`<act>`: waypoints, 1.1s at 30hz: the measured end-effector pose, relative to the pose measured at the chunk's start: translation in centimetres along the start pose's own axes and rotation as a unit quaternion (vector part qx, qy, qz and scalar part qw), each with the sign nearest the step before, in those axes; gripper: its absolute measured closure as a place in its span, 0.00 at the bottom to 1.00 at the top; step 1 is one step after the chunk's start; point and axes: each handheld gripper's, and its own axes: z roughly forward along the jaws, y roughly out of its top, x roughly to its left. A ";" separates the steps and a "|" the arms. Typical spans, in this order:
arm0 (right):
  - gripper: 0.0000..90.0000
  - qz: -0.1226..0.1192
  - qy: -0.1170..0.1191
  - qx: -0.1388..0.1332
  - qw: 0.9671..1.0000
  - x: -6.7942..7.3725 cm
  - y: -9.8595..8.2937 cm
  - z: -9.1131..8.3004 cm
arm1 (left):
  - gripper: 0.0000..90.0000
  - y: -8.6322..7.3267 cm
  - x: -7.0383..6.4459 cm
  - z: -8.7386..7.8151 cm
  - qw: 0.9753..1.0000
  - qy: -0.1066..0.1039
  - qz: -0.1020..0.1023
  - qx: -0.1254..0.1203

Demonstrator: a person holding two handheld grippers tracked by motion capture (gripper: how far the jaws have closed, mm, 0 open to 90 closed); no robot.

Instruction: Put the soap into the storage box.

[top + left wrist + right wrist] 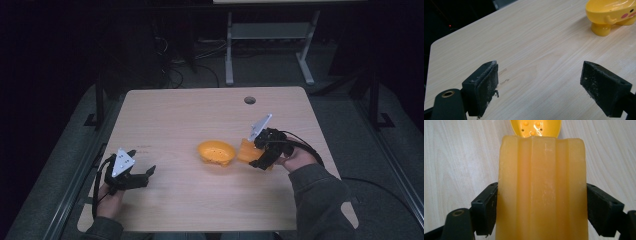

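soap bar (541,187): orange-yellow, ridged, translucent block, frame centre
right gripper (541,207): clenched on soap bar sides
left gripper (540,85): released, jaws apart
dish (215,151): yellow, mid-table

1. The high view looks forward and down from above the person's side, taking in the whole light wooden table (175,115).
2. The left gripper view sits low and close above the tabletop, looking across it at the yellow plastic duck-faced dish (611,15).
3. The right gripper view looks steeply down, very near, sharing that dish (535,127).
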 end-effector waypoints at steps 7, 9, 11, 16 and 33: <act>0.23 -0.011 -0.003 0.003 1.000 -0.1 0.9 -0.1 | 0.16 0.0 0.0 0.0 1.000 0.000 0.001 0.000; 0.23 -0.011 -0.003 0.003 1.000 -0.1 1.0 -0.1 | 0.16 0.0 0.0 0.0 1.000 0.000 0.001 0.000; 0.23 -0.014 -0.003 0.004 1.000 -0.2 1.4 -0.1 | 0.16 0.0 0.0 0.0 1.000 0.001 0.000 0.000; 0.23 -0.020 -0.004 0.003 1.000 -0.3 2.0 -0.1 | 0.16 0.0 0.1 0.0 1.000 0.001 0.001 0.000; 0.23 -0.047 0.002 0.002 0.999 -0.6 5.3 0.2 | 0.16 0.0 0.1 -0.1 1.000 0.001 -0.003 -0.002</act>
